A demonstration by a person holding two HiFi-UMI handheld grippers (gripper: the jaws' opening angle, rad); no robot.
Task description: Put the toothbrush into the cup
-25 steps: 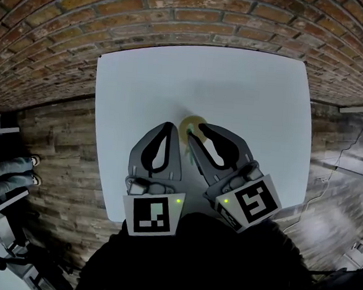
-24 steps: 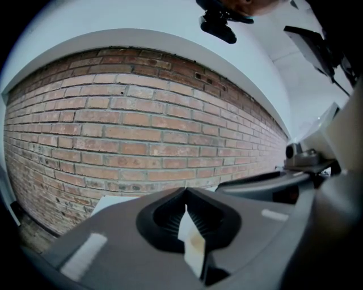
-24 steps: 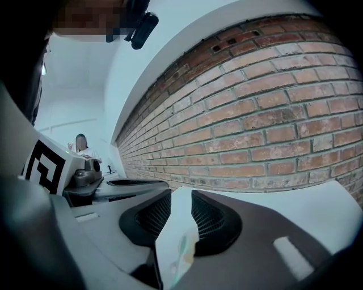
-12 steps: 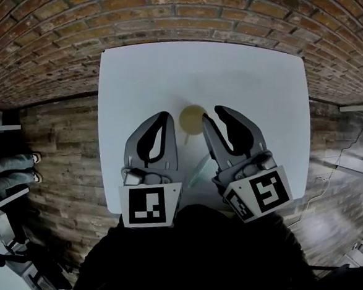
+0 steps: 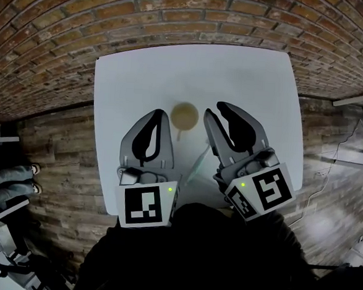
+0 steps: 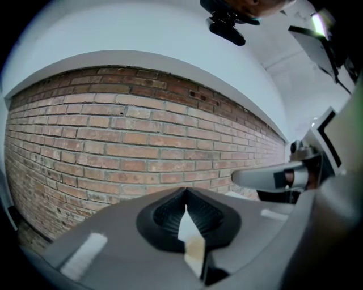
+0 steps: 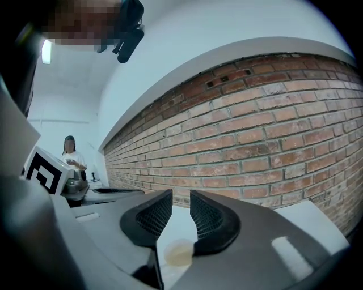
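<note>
Standing by brick wall point(image 5: 178, 11), white table point(image 5: 254, 84) bearing cup point(image 5: 184, 115), plank floor point(image 5: 56, 163)

My left gripper point(image 5: 160, 114) and right gripper point(image 5: 216, 108): grey, black ribbed pads point(image 7: 152, 218), black-and-white marker cubes point(image 5: 145, 206) (a green light point(image 5: 169, 189) each); black top point(image 5: 192, 260).

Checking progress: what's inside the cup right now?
Nothing shows inside the cup; its opening is uncovered in the head view. The toothbrush lies outside it on the table.
</note>
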